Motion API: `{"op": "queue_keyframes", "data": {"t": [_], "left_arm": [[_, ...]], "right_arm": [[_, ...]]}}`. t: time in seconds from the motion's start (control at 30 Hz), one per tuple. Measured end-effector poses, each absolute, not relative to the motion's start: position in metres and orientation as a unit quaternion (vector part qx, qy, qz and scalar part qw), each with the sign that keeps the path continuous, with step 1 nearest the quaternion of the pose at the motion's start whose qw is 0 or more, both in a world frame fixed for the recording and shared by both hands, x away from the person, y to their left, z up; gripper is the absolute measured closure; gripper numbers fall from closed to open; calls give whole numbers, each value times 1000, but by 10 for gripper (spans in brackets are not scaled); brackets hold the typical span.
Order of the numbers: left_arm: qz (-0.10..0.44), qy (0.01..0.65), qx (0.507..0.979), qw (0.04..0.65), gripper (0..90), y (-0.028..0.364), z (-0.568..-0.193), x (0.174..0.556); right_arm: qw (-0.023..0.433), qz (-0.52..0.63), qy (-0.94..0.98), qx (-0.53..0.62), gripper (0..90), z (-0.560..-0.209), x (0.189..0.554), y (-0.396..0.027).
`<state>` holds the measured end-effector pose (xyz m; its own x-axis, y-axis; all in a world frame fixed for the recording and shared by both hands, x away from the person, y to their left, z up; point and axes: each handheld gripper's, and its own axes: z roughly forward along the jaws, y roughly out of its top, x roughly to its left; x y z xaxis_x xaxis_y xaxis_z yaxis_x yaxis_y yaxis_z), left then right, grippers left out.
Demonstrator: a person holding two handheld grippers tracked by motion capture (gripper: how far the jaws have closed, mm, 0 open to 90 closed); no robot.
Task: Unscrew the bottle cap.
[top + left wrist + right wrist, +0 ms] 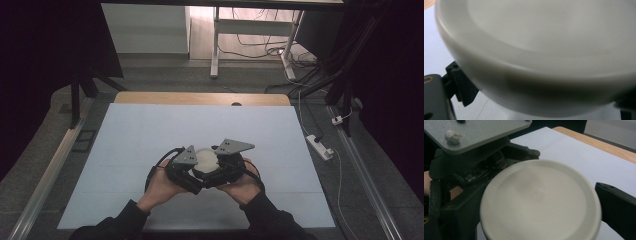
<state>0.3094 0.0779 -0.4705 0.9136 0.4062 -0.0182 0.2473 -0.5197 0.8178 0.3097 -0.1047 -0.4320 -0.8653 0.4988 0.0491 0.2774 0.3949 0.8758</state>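
Grippers meet near the table's (150,130) front edge, middle: the left gripper (189,172) and right gripper (227,165) each have jaws spread around the white bowl (206,160), upside down between them, clamped from opposite sides.

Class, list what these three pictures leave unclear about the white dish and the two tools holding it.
- High view: the white dish is mostly hidden by both tools' grey plates.
- Left gripper view: the dish is blurred, cut off at the edges, and hides the jaws' grip.
- Right gripper view: the mark on the dish is too small to read.
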Motion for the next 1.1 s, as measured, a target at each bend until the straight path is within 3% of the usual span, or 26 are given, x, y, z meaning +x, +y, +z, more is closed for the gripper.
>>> {"op": "queue_keyframes", "data": {"t": [0.3, 0.97, 1.1], "left_arm": [[80, 183, 867, 457, 74, 79, -468, 311], [29, 118, 876, 466, 74, 82, -468, 314], [35, 130, 875, 465, 74, 82, -470, 315]], "right_arm": [[110, 510, 825, 216, 75, -431, 310, -107], [-12, 525, 848, 75, 74, -430, 336, -122], [-8, 522, 849, 77, 69, -431, 337, -121]]}}
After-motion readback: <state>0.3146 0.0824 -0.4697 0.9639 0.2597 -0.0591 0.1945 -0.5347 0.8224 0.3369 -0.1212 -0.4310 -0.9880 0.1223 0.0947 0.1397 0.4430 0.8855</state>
